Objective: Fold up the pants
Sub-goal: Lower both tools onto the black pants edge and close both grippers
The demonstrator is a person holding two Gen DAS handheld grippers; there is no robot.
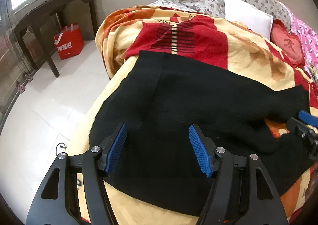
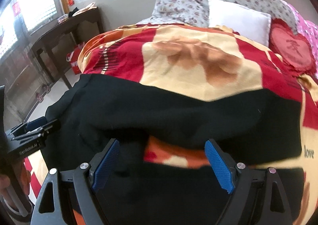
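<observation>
Pants [image 1: 198, 95] lie black and broad across the patterned blanket [image 1: 248, 50] on the bed, waistband end toward the floor side, legs running off the other way, and they look barely started: the two legs are apart, with a wedge of blanket showing between them in the right wrist view, so I'd judge no clean fold has been made yet. Left gripper [image 1: 158, 146] hangs over the upper part of the garment, jaws spread wide, blue pads [image 1: 117, 147] clear of the cloth, nothing between them but the fabric lying underneath. Right gripper [image 2: 162, 162] is the same story, jaws wide apart, poised above the gap between the legs, gripping nothing. Each tool peeks into the other's view at the frame edge, so they're working close together over the same stretch. The cloth has soft ridges and a rumpled edge near the crotch, so some smoothing looks needed. What's left, by my reading, is nearly everything: bring one leg over the other, then fold the length down. White pillow [image 1: 246, 14] and heart cushion [image 1: 287, 46] sit well apart at the head of the bed, out of the way
</observation>
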